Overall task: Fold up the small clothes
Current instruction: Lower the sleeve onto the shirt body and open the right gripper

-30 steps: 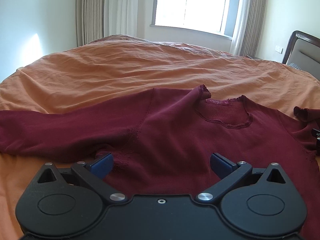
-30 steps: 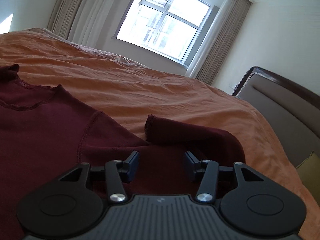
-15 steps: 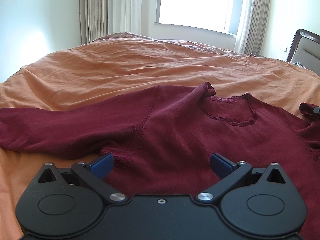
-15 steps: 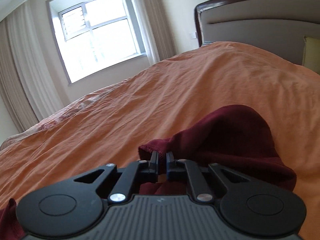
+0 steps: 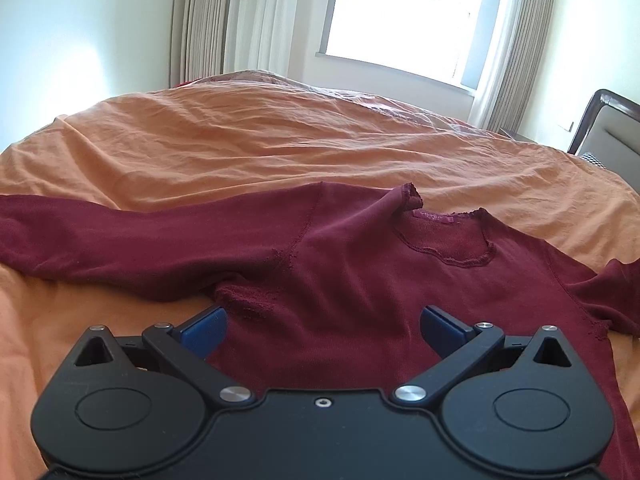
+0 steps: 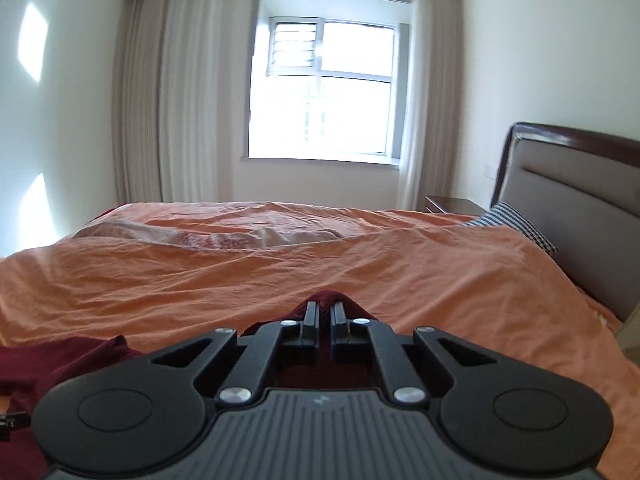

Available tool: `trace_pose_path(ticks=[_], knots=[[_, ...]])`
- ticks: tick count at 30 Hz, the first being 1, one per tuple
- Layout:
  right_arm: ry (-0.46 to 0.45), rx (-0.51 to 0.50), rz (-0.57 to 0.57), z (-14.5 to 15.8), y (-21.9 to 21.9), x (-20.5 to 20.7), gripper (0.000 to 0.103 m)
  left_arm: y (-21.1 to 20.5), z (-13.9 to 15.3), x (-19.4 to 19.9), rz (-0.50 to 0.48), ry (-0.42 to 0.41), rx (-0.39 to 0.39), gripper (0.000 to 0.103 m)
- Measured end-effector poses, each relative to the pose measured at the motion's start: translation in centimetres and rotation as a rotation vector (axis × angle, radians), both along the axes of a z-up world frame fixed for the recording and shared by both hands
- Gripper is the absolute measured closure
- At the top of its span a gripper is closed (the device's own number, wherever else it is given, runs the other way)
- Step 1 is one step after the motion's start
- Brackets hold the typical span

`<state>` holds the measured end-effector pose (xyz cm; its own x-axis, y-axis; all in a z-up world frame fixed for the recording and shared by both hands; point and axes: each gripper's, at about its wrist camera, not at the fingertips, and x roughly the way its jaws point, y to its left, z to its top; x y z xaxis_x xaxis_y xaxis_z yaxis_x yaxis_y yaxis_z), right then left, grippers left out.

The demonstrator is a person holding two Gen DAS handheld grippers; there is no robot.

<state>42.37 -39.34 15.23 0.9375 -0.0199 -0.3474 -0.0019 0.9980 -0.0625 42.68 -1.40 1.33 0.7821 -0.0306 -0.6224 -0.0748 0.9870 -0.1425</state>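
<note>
A dark red long-sleeved top (image 5: 340, 280) lies face up on the orange bedspread (image 5: 280, 148), neckline away from me, its left sleeve stretched out to the left. My left gripper (image 5: 323, 328) is open and empty, hovering over the top's chest. My right gripper (image 6: 325, 314) is shut on the top's right sleeve (image 6: 325, 298) and holds it lifted above the bed; more of the top (image 6: 60, 360) shows at the lower left of the right wrist view. The raised sleeve (image 5: 616, 280) shows at the right edge of the left wrist view.
A padded headboard (image 6: 580, 208) with a checked pillow (image 6: 516, 224) stands at the right. A window (image 6: 320, 92) with curtains is on the far wall. A dark nightstand (image 6: 448, 204) stands by the headboard.
My right gripper closed on the right sleeve and lifted it, tilting up to face the window. My left gripper stayed open and rose slightly over the top.
</note>
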Motion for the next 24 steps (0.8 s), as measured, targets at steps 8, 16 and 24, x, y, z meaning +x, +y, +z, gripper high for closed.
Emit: trace_pose_path(ticks=[8, 16, 24], knots=[[0.085, -0.115, 0.288, -1.3, 11.3, 3.1, 0.098, 2.5, 0.6, -1.5, 0.039, 0.0, -0.025, 0.0], [0.184, -0.089, 0.453, -9.0, 18.3, 7.1, 0.098, 4.3, 0.4, -1.6, 0.09, 0.013, -0.007, 0.0], [0.232, -0.066, 0.525, -13.1, 19.2, 7.4, 0.067, 3.9, -0.5, -0.7, 0.072, 0.025, 0.005, 0.0]])
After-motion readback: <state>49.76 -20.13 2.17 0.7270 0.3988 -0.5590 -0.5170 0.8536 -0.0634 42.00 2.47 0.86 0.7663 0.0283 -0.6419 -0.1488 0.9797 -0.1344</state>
